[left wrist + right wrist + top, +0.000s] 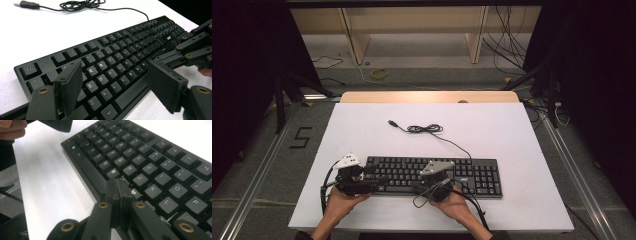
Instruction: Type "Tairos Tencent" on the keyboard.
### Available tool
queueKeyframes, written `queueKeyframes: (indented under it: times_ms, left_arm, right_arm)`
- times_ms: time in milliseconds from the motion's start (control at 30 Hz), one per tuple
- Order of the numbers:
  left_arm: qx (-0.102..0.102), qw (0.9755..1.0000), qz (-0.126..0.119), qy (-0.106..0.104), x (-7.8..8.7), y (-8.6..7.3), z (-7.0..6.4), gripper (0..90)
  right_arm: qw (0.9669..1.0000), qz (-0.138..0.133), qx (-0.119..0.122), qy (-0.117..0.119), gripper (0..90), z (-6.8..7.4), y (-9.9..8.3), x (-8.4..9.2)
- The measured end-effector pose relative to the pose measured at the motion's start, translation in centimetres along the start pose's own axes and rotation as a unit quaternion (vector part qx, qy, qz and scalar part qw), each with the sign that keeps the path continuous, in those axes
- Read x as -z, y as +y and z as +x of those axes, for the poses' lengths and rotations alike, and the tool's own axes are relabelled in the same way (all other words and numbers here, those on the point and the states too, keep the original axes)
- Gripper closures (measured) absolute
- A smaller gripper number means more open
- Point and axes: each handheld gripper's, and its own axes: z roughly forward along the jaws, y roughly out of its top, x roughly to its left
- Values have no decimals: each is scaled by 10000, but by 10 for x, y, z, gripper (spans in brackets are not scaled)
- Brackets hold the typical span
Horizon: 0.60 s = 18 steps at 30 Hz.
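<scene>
High view: we hold both tools over the black keyboard (432, 175) at the white bench's (512, 130) near edge.
Our left tool (115, 82) stands apart over the left-hand keys; our right tool (119, 187), pressed together on nothing, points at the keyboard's front edge.

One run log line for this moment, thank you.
left gripper: open above keyboard | right gripper: shut, tip at N/M keys | cable: unplugged

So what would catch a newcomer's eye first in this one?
The black keyboard near the front edge of the white table, with its cable coiled loosely behind it. The left tongs stand open over the keyboard's left end, and the right tongs are shut, tip over the keys near the space bar.
</scene>
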Motion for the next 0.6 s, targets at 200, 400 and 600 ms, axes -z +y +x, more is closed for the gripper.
queueKeyframes:
  times_ms: [200,400,600]
  left_arm:
    - [7,10000,2,-4,1,-1,-1,289]
    - [-10,10000,15,0,2,-2,-1,289]
    - [17,10000,11,1,2,-2,0,288]
  right_arm:
    - [9999,105,-16,-11,900,2,-1,-6]
    - [9999,124,15,-27,900,1,-1,-8]
    - [9999,163,6,-53,900,2,-4,-11]
